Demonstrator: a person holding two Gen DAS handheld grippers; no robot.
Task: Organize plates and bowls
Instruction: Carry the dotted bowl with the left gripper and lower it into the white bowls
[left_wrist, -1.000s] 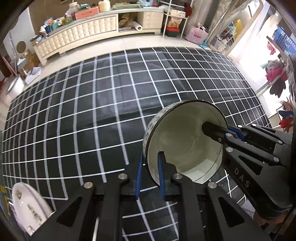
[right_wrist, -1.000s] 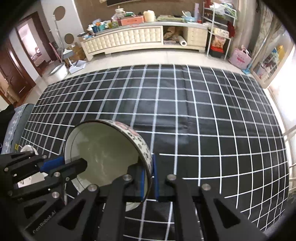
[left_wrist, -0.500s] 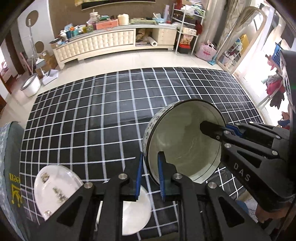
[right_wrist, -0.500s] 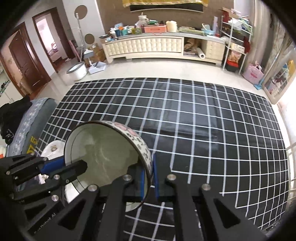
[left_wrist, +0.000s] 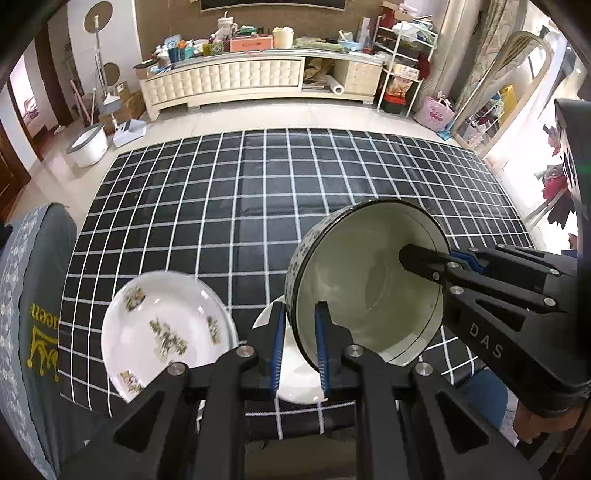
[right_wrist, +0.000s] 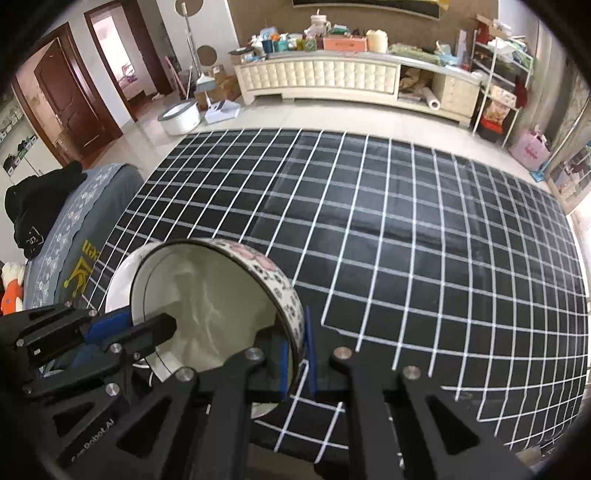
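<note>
A white bowl (left_wrist: 369, 288) with a flowered outer wall hangs tilted above the black checked tablecloth (left_wrist: 258, 206), carried by both grippers. My left gripper (left_wrist: 300, 321) is shut on its left rim. My right gripper (left_wrist: 424, 256) is shut on the opposite rim, one finger inside the bowl. In the right wrist view the bowl (right_wrist: 207, 302) sits left of centre, with my right gripper (right_wrist: 297, 354) pinching its wall and my left gripper (right_wrist: 147, 325) reaching in from the left. A patterned white plate (left_wrist: 162, 332) lies near the table's front left. A plain white plate (left_wrist: 295, 384) lies partly under the bowl.
A grey cushioned seat with yellow print (left_wrist: 33, 314) stands against the table's left side, with black clothing (right_wrist: 37, 199) on it. A long cream cabinet (left_wrist: 258, 74) and a white bucket (left_wrist: 88, 144) stand on the floor beyond the table.
Both grippers have carried the bowl toward the table's near left corner and slightly up. The two plates have come into view beneath and beside it. The grips are unchanged.
</note>
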